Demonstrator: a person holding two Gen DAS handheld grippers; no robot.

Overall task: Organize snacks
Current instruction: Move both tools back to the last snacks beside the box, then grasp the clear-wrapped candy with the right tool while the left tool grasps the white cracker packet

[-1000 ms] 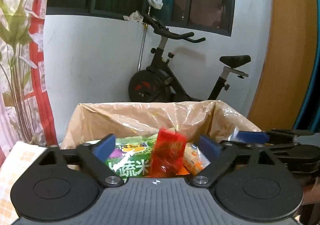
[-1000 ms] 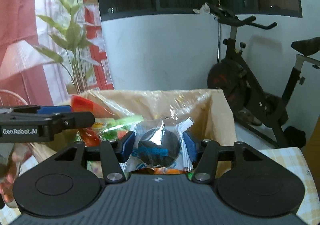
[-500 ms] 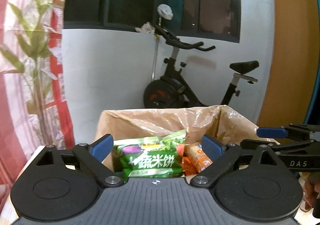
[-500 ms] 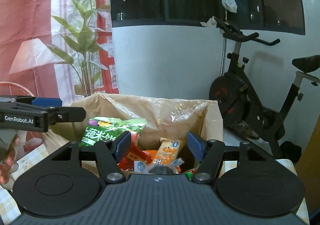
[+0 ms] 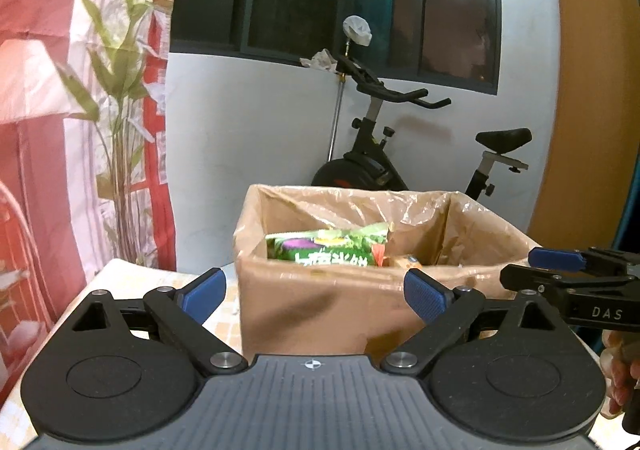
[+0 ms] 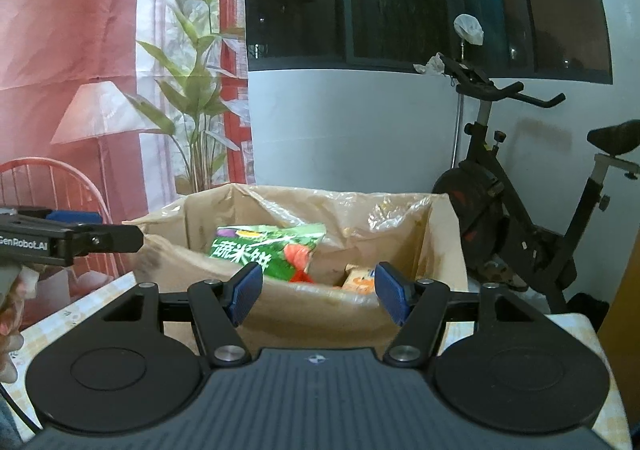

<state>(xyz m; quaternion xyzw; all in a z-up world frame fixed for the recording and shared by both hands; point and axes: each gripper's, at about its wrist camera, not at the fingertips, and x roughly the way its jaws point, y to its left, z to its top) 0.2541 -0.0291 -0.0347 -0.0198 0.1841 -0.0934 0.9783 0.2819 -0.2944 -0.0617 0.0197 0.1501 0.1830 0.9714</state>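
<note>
Both the left gripper (image 5: 315,294) and right gripper (image 6: 316,292) gape apart, gripping nothing, before the lined box (image 5: 320,306) on the table (image 6: 576,324), snacks including a green bag (image 6: 264,248) inside, bike (image 6: 516,210) behind.

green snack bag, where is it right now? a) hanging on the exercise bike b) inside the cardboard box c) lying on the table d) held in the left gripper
b: the green snack bag leans inside the plastic-lined cardboard box, and neither gripper holds anything.
</note>
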